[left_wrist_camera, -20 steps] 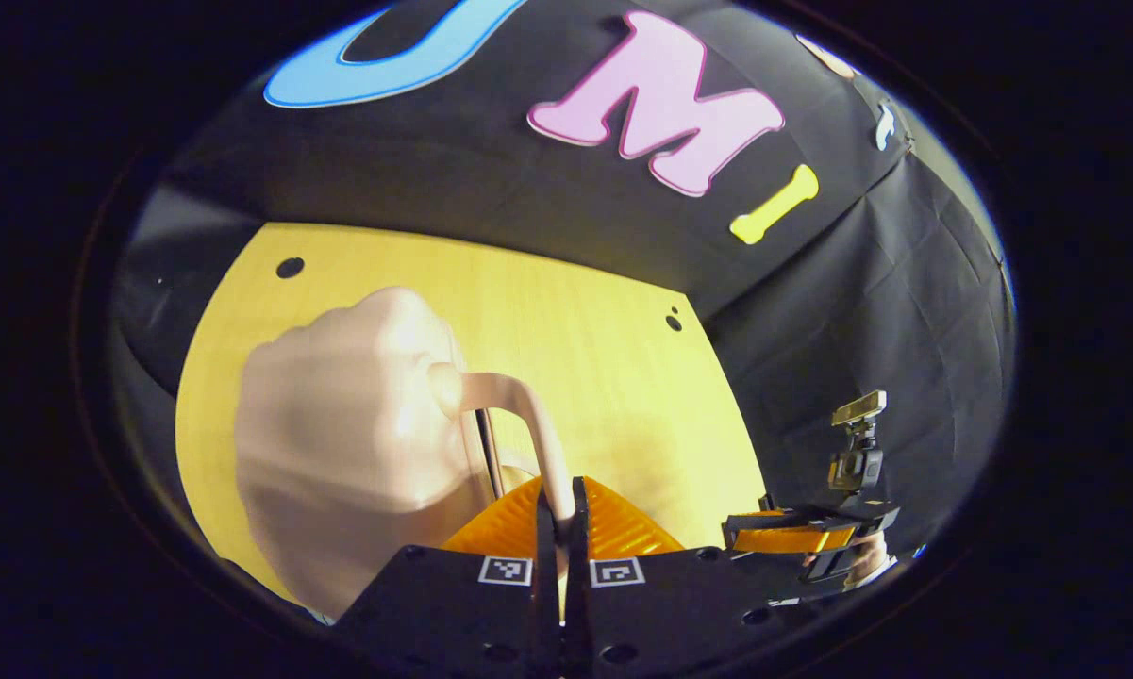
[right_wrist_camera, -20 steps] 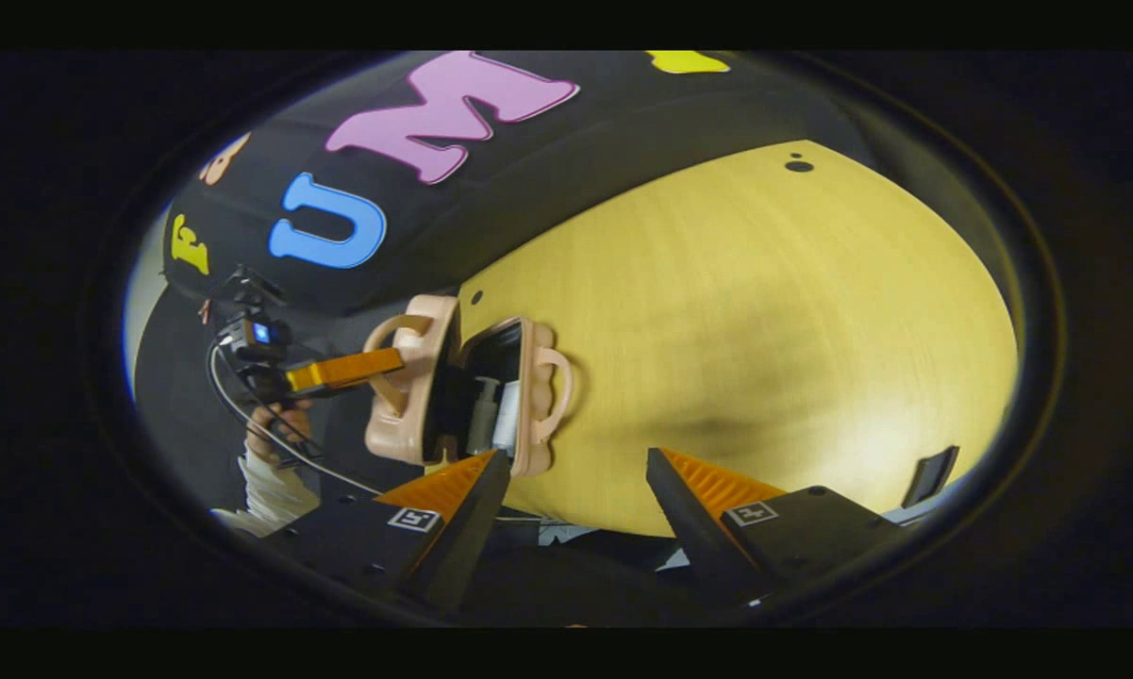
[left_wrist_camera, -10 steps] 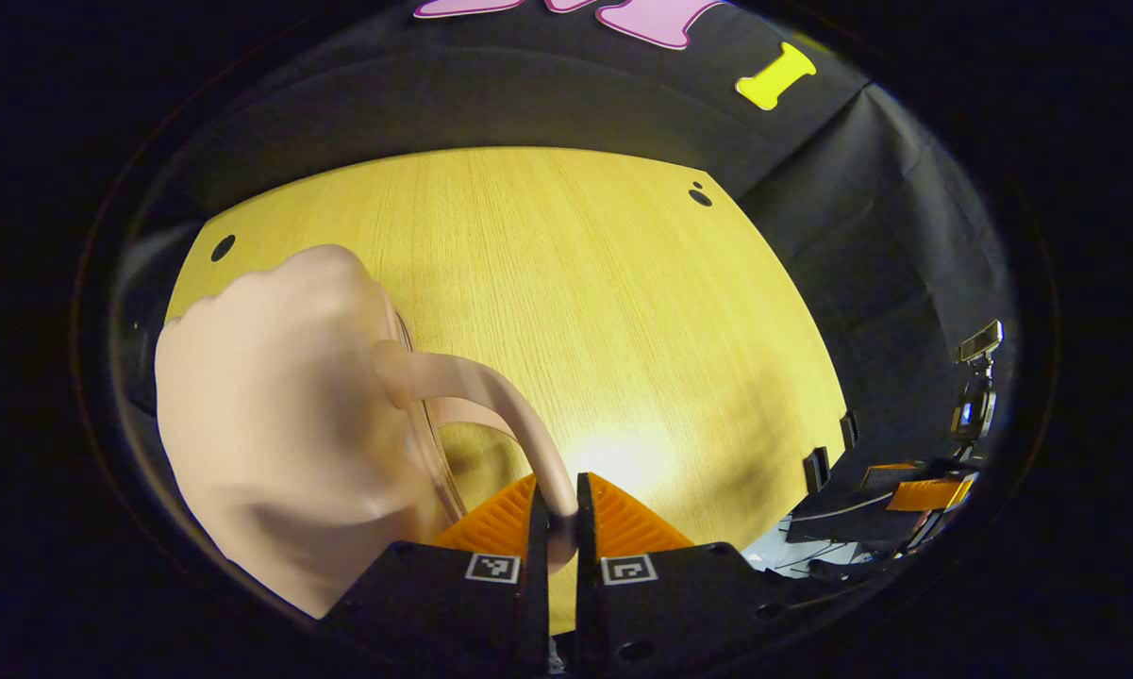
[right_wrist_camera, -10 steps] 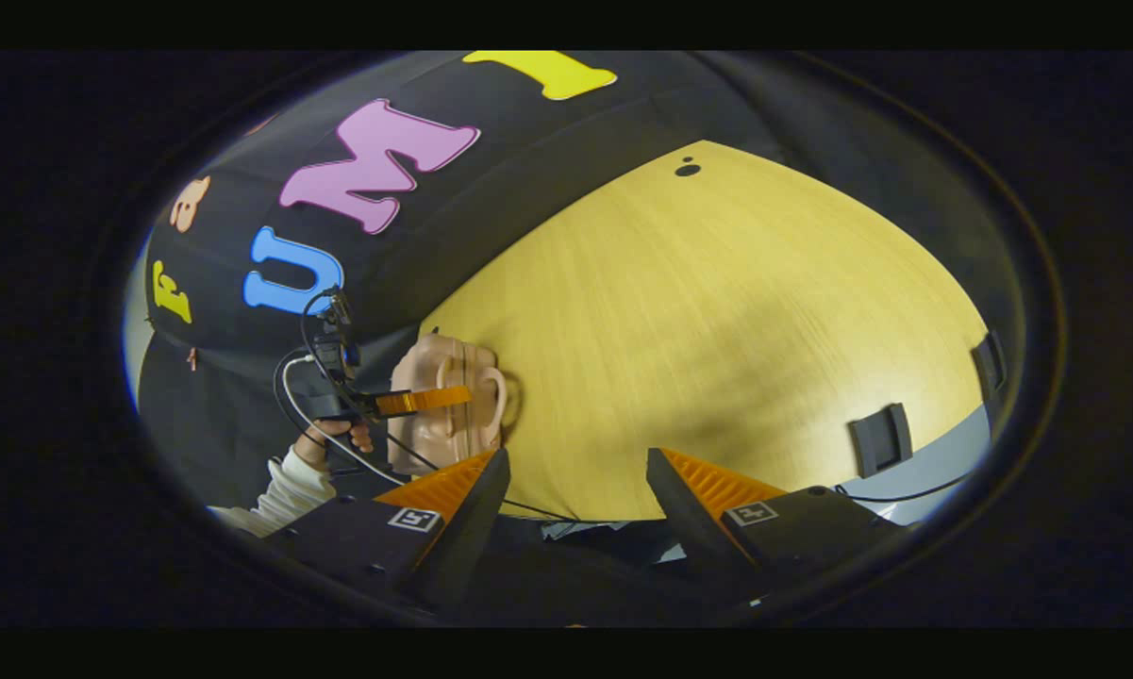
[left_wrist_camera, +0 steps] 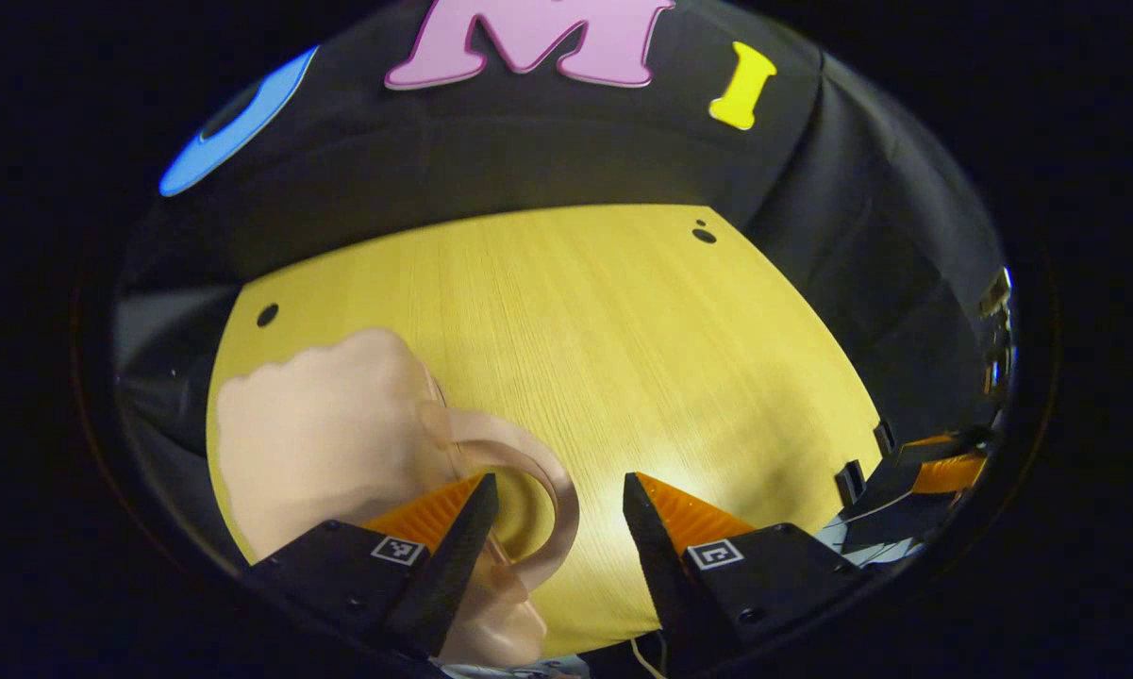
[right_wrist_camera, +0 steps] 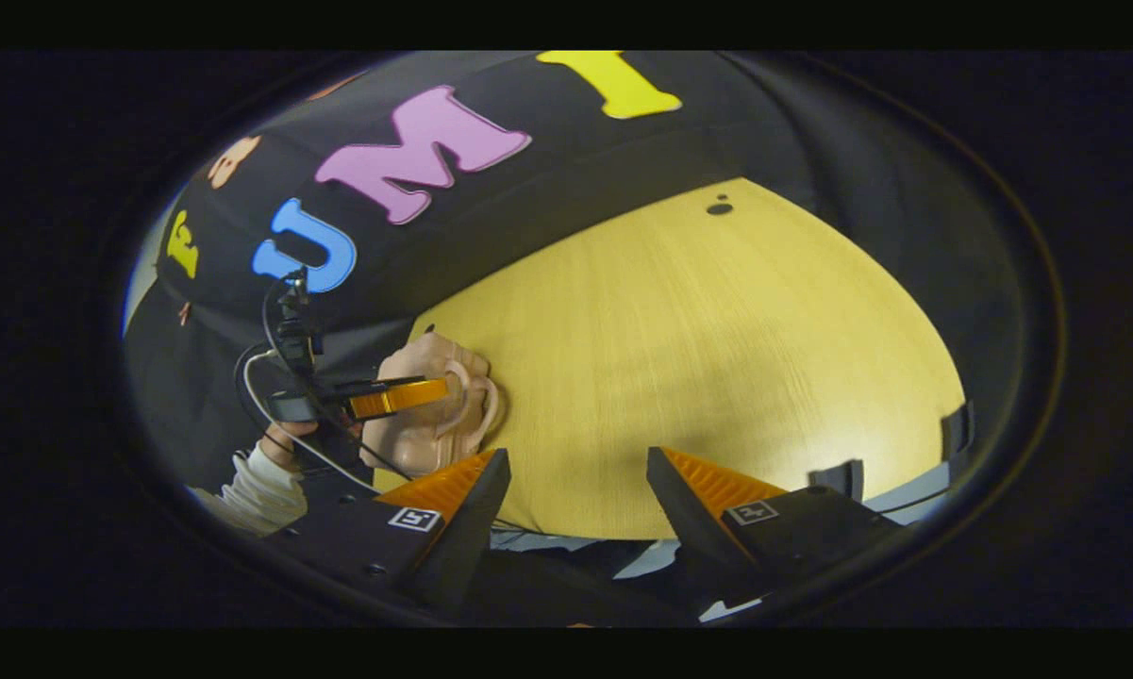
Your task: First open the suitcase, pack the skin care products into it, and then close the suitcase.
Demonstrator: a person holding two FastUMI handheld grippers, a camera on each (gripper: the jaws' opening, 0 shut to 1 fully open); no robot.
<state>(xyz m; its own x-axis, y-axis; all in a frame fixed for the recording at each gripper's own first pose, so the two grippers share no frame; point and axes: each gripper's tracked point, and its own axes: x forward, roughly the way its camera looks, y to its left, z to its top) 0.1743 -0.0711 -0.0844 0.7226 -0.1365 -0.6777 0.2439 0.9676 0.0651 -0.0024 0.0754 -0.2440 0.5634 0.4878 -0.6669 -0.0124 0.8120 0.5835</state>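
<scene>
Smooth beige suitcase (left_wrist_camera: 330, 443), looped handle (left_wrist_camera: 528, 490)

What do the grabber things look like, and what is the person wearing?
Each gripper, left and right, has two wedge-shaped fingers with ridged inner faces, on black blocks carrying small square black-and-white markers. Seen from the right gripper view, the left gripper has a small camera on top and looping cables. The person wears a ribbed white sleeve.
</scene>
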